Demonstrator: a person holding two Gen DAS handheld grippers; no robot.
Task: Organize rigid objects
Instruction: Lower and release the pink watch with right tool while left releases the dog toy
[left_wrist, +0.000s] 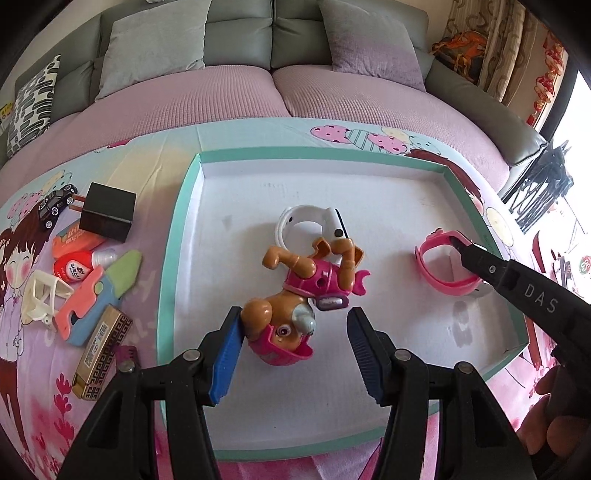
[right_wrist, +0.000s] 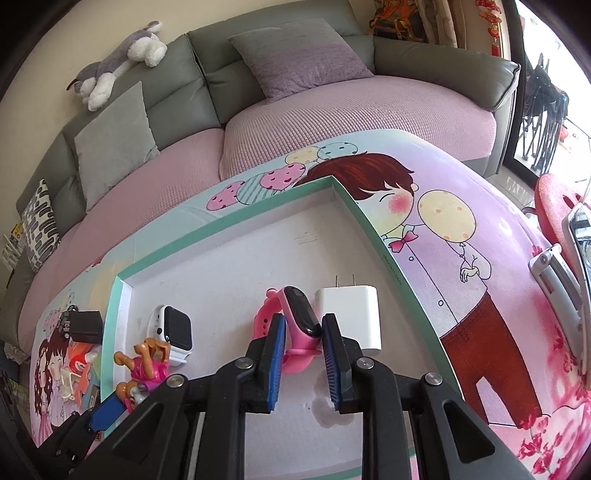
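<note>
A teal-rimmed white tray (left_wrist: 184, 229) lies on the cartoon-print cloth. In it lie a brown-and-pink toy dog (left_wrist: 295, 295), a white smartwatch (left_wrist: 314, 225), a pink watch (left_wrist: 443, 269) and a white charger (right_wrist: 351, 317). My left gripper (left_wrist: 293, 345) is open with its fingers on either side of the toy dog's head, the left pad touching it. My right gripper (right_wrist: 303, 343) is closed around the pink watch (right_wrist: 299, 325), which rests on the tray floor next to the white charger.
Left of the tray lie a black charger (left_wrist: 107, 212), a toy car (left_wrist: 57, 203), a red glue bottle (left_wrist: 77, 267), a white plastic piece (left_wrist: 40, 299), a pastel toy (left_wrist: 99, 295) and a gold box (left_wrist: 101, 358). A sofa (left_wrist: 273, 88) stands behind. A silver flip phone (right_wrist: 554, 284) lies at the right.
</note>
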